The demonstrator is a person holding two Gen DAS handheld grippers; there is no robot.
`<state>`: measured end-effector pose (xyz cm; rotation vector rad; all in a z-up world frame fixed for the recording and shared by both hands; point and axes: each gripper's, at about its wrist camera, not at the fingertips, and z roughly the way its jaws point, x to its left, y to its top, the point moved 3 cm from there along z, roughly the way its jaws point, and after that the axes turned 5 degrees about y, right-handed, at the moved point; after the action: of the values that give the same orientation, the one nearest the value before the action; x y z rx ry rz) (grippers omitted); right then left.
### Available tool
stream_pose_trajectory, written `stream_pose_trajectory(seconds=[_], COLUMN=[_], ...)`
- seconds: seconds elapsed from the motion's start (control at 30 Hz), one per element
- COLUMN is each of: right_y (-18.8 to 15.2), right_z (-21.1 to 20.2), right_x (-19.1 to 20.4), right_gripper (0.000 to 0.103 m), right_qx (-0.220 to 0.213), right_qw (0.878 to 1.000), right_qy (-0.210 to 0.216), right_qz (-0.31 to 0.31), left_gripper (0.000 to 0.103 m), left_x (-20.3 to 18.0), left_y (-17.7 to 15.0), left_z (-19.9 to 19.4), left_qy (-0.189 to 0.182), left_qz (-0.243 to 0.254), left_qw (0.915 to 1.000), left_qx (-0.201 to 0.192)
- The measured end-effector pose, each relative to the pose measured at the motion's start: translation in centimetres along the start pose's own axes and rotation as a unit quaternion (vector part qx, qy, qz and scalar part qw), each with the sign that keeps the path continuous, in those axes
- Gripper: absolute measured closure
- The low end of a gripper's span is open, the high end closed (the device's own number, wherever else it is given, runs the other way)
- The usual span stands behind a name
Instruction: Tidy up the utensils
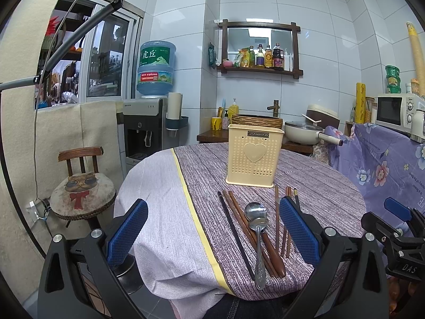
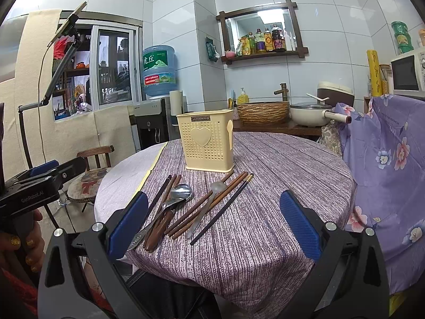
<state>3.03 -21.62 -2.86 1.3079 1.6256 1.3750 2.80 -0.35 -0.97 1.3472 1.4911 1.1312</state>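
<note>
Round table [image 2: 292, 186] w/ purple striped cloth, pale panel + yellow stripe on its left. Cream perforated holder [image 2: 205, 143] stands upright toward the far side. In front, lying flat: brown and dark chopsticks [image 2: 212, 204], metal spoon [image 1: 256, 218], translucent spoon [image 2: 209, 204], brown-handled utensil [image 1: 273, 252].

We see a home kitchen: white tiled walls, a condiment shelf [image 1: 259, 58] upper centre, a water dispenser [image 1: 144, 125] left, a microwave [image 1: 395, 113] at right.

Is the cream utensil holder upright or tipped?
Upright: the cream utensil holder stands on its base on the table, opening upward.
</note>
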Motion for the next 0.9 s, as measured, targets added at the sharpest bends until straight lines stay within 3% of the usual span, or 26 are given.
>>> stream_pose_trajectory(seconds=[0.9], right_y=[0.04], right_z=[0.09], right_x=[0.08], right_gripper=[0.005], right_qx=[0.002], right_qw=[1.000], right_qy=[0.000], right_qz=[0.001], left_gripper=[0.005], left_x=[0.03], left_y=[0.00], left_z=[0.02], left_qy=[0.000], left_qz=[0.000], left_qw=[1.0000], left_qx=[0.001])
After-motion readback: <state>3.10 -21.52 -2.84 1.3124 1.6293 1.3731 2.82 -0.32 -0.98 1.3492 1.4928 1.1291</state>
